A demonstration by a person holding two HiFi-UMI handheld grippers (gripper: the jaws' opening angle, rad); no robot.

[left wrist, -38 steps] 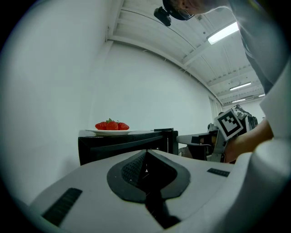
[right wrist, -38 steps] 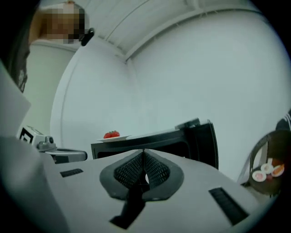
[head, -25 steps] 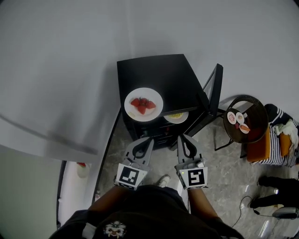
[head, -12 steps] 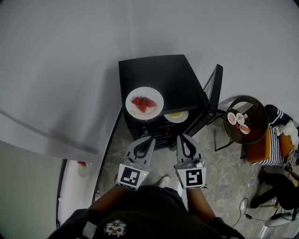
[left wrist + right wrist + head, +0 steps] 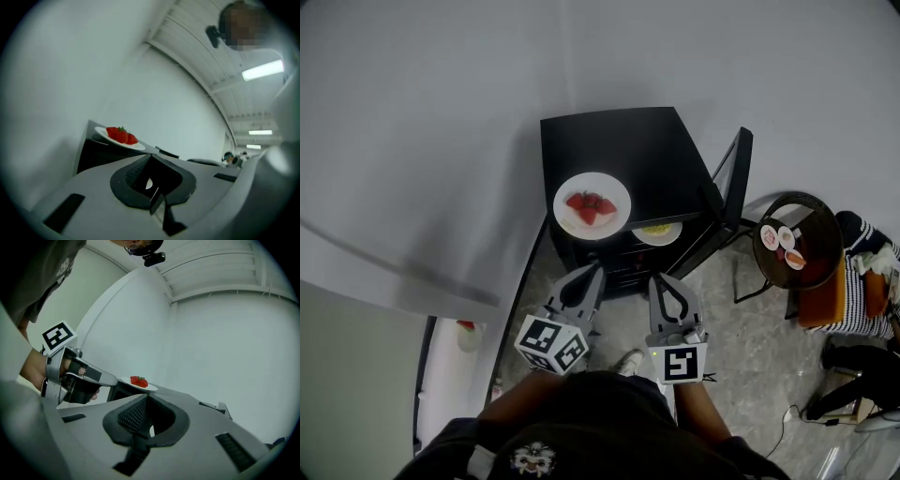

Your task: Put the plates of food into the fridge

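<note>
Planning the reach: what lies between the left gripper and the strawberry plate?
Nothing loose: in the head view only the black fridge edge separates the left gripper from the strawberry plate.

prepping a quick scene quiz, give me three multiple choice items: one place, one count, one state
1. Where is the plate of strawberries? A on top of the fridge B inside it C on a windowsill
2. How many small dishes sit on the round table? A one B three C five
3. The fridge door is: A shut B open C taken off
Answers: 1 A, it rests on the black top; 2 B, three show in the head view; 3 B, it stands swung out.
</note>
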